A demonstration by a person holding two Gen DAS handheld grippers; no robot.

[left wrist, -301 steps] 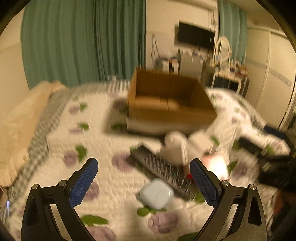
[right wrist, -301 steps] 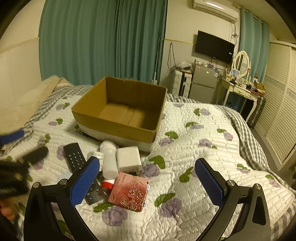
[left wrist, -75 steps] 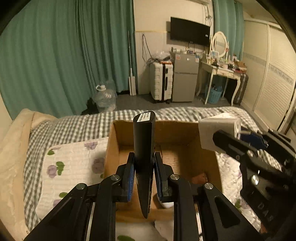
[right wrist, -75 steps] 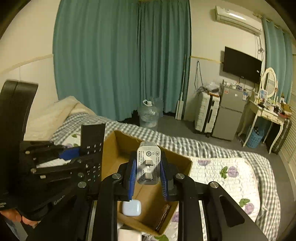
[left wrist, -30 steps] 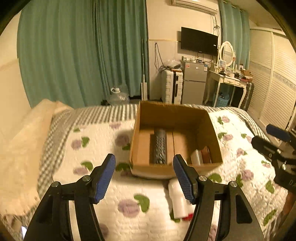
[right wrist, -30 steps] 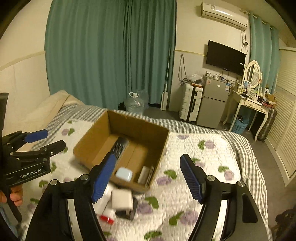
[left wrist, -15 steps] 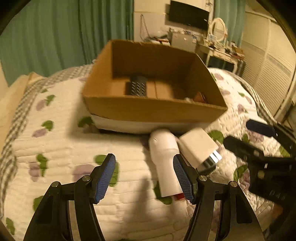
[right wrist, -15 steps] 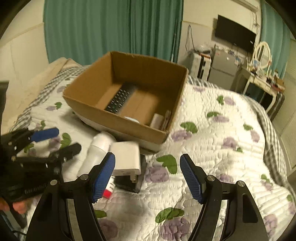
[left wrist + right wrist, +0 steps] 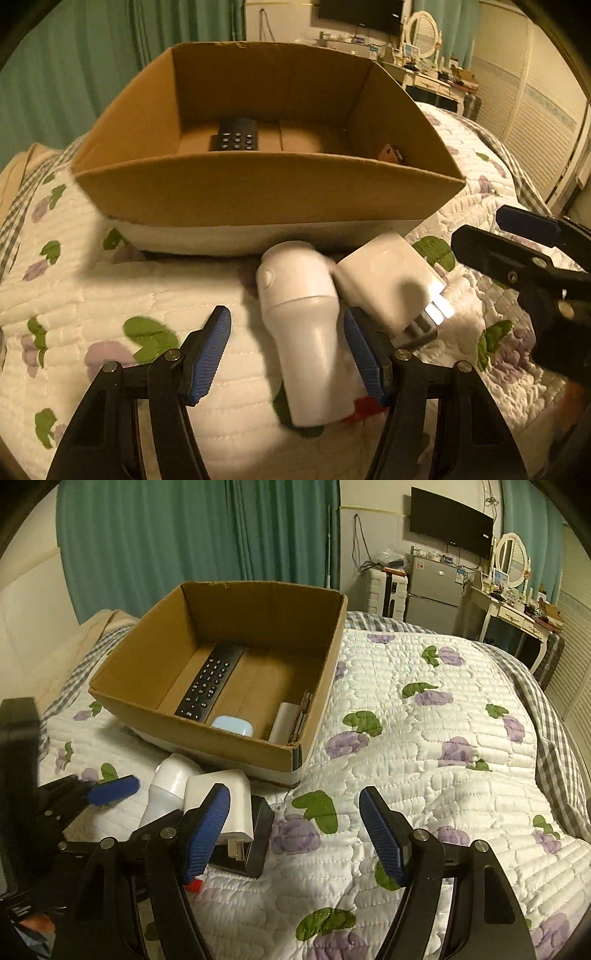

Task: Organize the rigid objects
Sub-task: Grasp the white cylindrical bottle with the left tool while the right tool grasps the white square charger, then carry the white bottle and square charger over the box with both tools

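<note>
Now white bottle (image 9: 306,332) between left gripper (image 9: 291,354) fingers (image 9: 207,354).

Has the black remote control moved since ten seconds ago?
Yes. It lay on the quilt in front of the cardboard box; now the remote control lies inside the box, along its left side.

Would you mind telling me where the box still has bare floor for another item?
Cardboard box: bare floor lies between the black remote and the items along the right wall, and toward the back wall. The front near the blue case is crowded.
</note>
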